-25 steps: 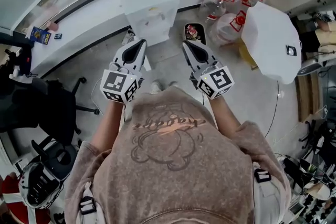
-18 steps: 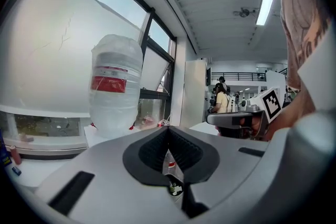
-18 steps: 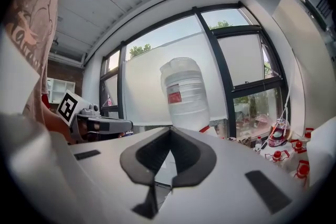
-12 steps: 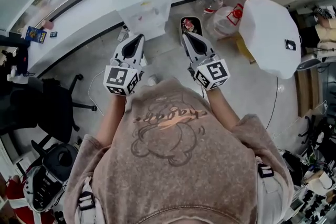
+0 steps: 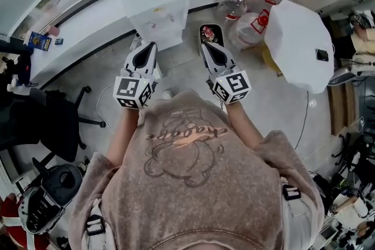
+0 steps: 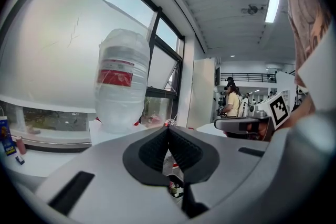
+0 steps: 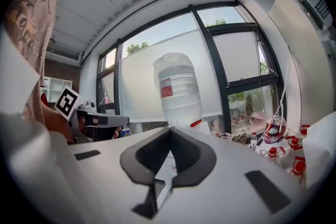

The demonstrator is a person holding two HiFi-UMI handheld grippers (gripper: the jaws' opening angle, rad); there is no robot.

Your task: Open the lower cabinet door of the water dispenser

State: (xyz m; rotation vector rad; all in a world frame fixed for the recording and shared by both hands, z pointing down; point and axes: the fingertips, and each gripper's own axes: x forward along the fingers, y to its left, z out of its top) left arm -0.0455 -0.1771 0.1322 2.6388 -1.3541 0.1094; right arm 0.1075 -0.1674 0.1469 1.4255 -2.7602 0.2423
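Left gripper (image 5: 151, 44) and right gripper (image 5: 203, 44) — jaws pressed together, empty — point at the water dispenser (image 5: 157, 12) just ahead; the left lies nearer its front.

The water dispenser (image 5: 158, 9), at twelve o'clock, is white. Its clear bottle (image 6: 122, 81) has a red label. The left gripper (image 5: 150, 45) and right gripper (image 5: 205, 45) are grey with black-and-white squares.

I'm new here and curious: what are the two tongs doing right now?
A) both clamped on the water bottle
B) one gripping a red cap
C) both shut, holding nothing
C: the left tongs and right tongs are each closed tip to tip, with nothing between.
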